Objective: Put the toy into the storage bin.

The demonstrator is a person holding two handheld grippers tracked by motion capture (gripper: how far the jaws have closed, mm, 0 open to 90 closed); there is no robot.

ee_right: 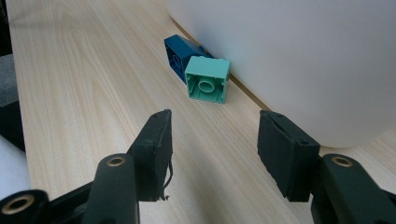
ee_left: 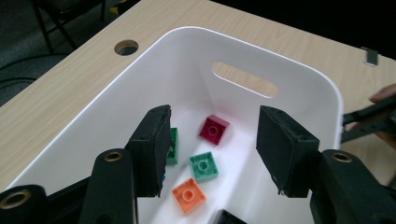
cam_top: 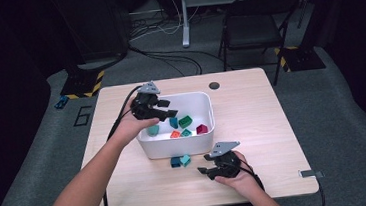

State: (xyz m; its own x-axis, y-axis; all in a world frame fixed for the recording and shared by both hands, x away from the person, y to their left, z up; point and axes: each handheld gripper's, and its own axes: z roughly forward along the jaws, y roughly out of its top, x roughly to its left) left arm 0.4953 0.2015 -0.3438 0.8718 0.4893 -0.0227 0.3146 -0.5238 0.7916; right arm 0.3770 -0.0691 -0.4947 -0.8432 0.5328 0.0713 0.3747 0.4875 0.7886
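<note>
My right hand-held gripper (ee_right: pixel 212 156) open, empty, low on worktop (cam_top: pixel 253 127); teal brick (ee_right: pixel 208 79) at 12 o'clock, touching blue brick (ee_right: pixel 180 53) behind, both against white bin (cam_top: pixel 177 146) wall. Right hand nearer. Left hand-held gripper (ee_left: pixel 212 151) open, empty, over bin holding magenta (ee_left: pixel 214 129), green (ee_left: pixel 203 166), orange (ee_left: pixel 188 195) bricks.

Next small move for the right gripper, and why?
Probably ease the right gripper forward to straddle the light teal plastic brick. Its jaws stand open and empty, aimed at that brick, which lies on the wooden table against a dark blue plastic brick beside the white plastic bin.
</note>
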